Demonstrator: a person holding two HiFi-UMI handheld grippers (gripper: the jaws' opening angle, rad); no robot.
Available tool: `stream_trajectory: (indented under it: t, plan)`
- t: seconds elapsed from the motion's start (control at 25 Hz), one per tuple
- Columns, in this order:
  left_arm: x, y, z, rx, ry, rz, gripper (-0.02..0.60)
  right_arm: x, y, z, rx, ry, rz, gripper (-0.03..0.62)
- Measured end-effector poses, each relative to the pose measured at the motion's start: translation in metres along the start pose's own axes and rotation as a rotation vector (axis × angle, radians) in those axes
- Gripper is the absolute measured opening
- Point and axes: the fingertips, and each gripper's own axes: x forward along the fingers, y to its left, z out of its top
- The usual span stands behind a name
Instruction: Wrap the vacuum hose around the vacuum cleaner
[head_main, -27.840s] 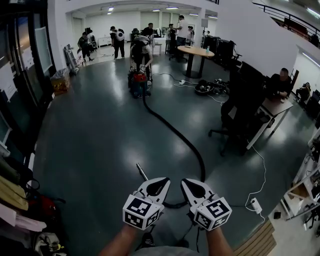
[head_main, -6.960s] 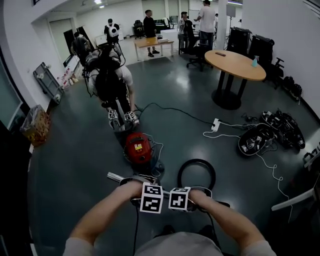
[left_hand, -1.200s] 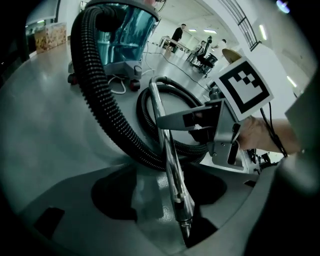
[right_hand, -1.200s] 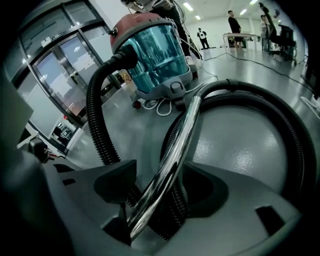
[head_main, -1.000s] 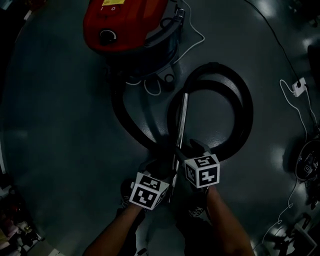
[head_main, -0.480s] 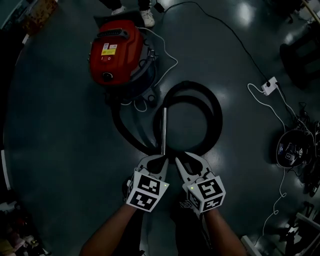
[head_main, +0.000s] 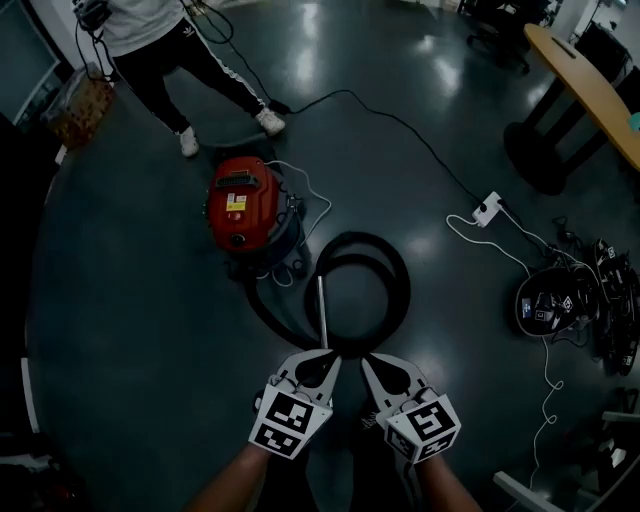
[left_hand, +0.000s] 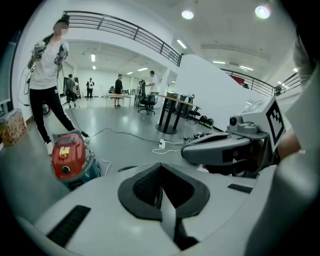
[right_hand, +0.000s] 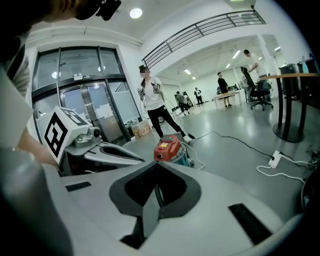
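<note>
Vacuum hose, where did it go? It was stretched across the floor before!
The hose went from a long line to a loop beside the red vacuum cleaner. The left hand-held gripper and right hand-held gripper let go of the metal tube, rose and shut empty. The vacuum cleaner stayed on the floor.

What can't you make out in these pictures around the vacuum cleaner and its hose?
- Head view: the near end of the wand is hidden behind the left tongs.
- Head view: the label print on the vacuum cleaner is too small to read.
- Left gripper view: those tongs' own body hides nearly all of the hose.
- Head view: the top edge cuts off the standing person.
</note>
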Motion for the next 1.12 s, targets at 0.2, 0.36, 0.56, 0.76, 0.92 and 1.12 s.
stream_trajectory:
  t: [0.2,0.36,0.56,0.76,0.92,1.12]
  plan:
    - [-0.083,-0.032,0.070,0.073,-0.077,-0.042,0.008,-0.052,0.062,0.066,-0.008,-0.053,-0.033,0.005]
    - [-0.148,-0.053,0.128,0.114,-0.157,-0.076,0.008,-0.092,0.106,0.123,-0.064,-0.115,-0.061,0.005]
    - [-0.209,-0.083,0.173,0.167,-0.222,-0.132,0.008,-0.137,0.151,0.179,-0.110,-0.212,-0.117,0.005]
    - [-0.249,-0.103,0.207,0.230,-0.306,-0.185,0.008,-0.165,0.182,0.216,-0.145,-0.309,-0.187,0.005]
    - [-0.275,-0.114,0.221,0.264,-0.343,-0.218,0.008,-0.180,0.202,0.231,-0.153,-0.346,-0.232,0.005]
    - [-0.296,-0.126,0.230,0.289,-0.388,-0.236,0.008,-0.199,0.219,0.249,-0.176,-0.402,-0.261,0.005]
